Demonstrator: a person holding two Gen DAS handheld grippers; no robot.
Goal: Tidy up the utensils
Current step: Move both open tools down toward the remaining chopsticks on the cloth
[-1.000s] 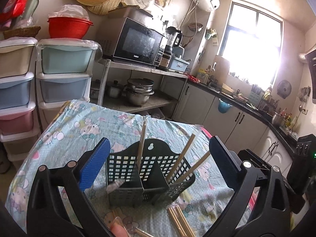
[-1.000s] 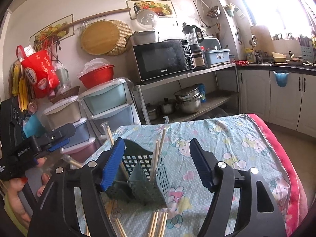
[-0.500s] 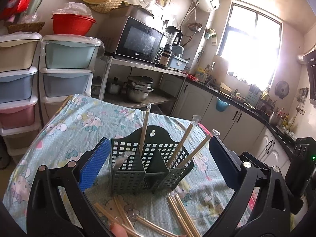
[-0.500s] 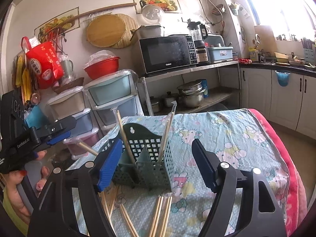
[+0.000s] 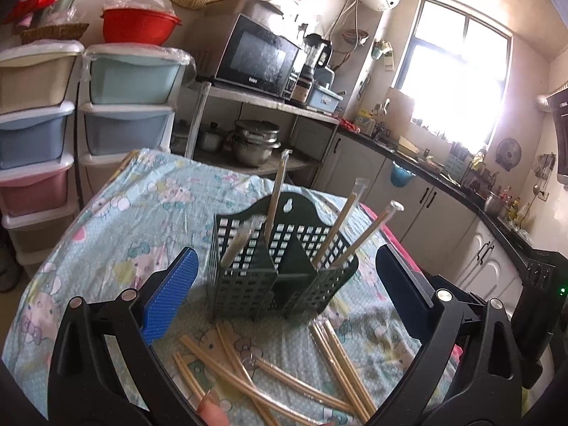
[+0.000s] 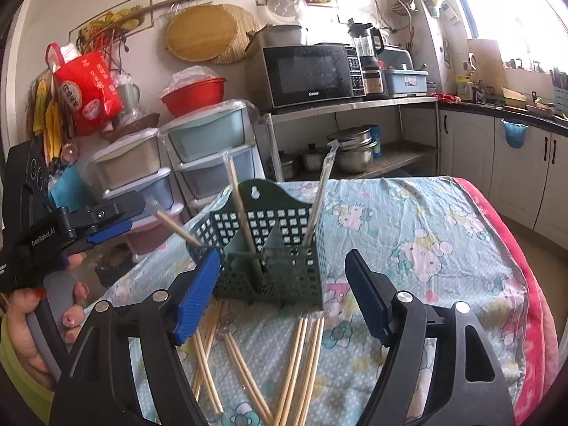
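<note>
Left gripper [image 5: 284, 280]: jaws spread wide, nothing between them; it hangs over the near edge of the table, facing the caddy. In the right wrist view it shows at far left [image 6: 117, 218] in a hand [image 6: 25, 323], clear of the table.
Right gripper [image 6: 284, 291]: jaws spread wide, holding nothing; it hovers over the near part of the table, the caddy in line with the gap.
Loose chopsticks [image 5: 269, 369]: wrapped pairs lie flat on the cloth just in front of the caddy, some crossing each other on the left, a straighter bunch on the right [image 6: 301, 362].
Caddy [image 5: 280, 273]: dark green perforated holder, upright near the middle of the table, divided into compartments, hanging tab at the rear.
Stowed chopsticks [image 5: 275, 198]: four wrapped pairs stand tilted in the caddy; one in the left compartment, one near the centre back, two leaning out to the right.
Table [image 5: 117, 234]: covered with a light blue cartoon-print cloth; a red edge shows on the right side [image 6: 529, 266].
Drawers [image 5: 127, 106]: stacked plastic units beyond the far left of the table, a red bowl [image 5: 136, 25] on top.
Microwave [image 5: 259, 56]: on a metal shelf behind the table, pots [image 5: 255, 142] on the shelf below.
Window [image 5: 454, 81]: far right, very bright, above the counter.
</note>
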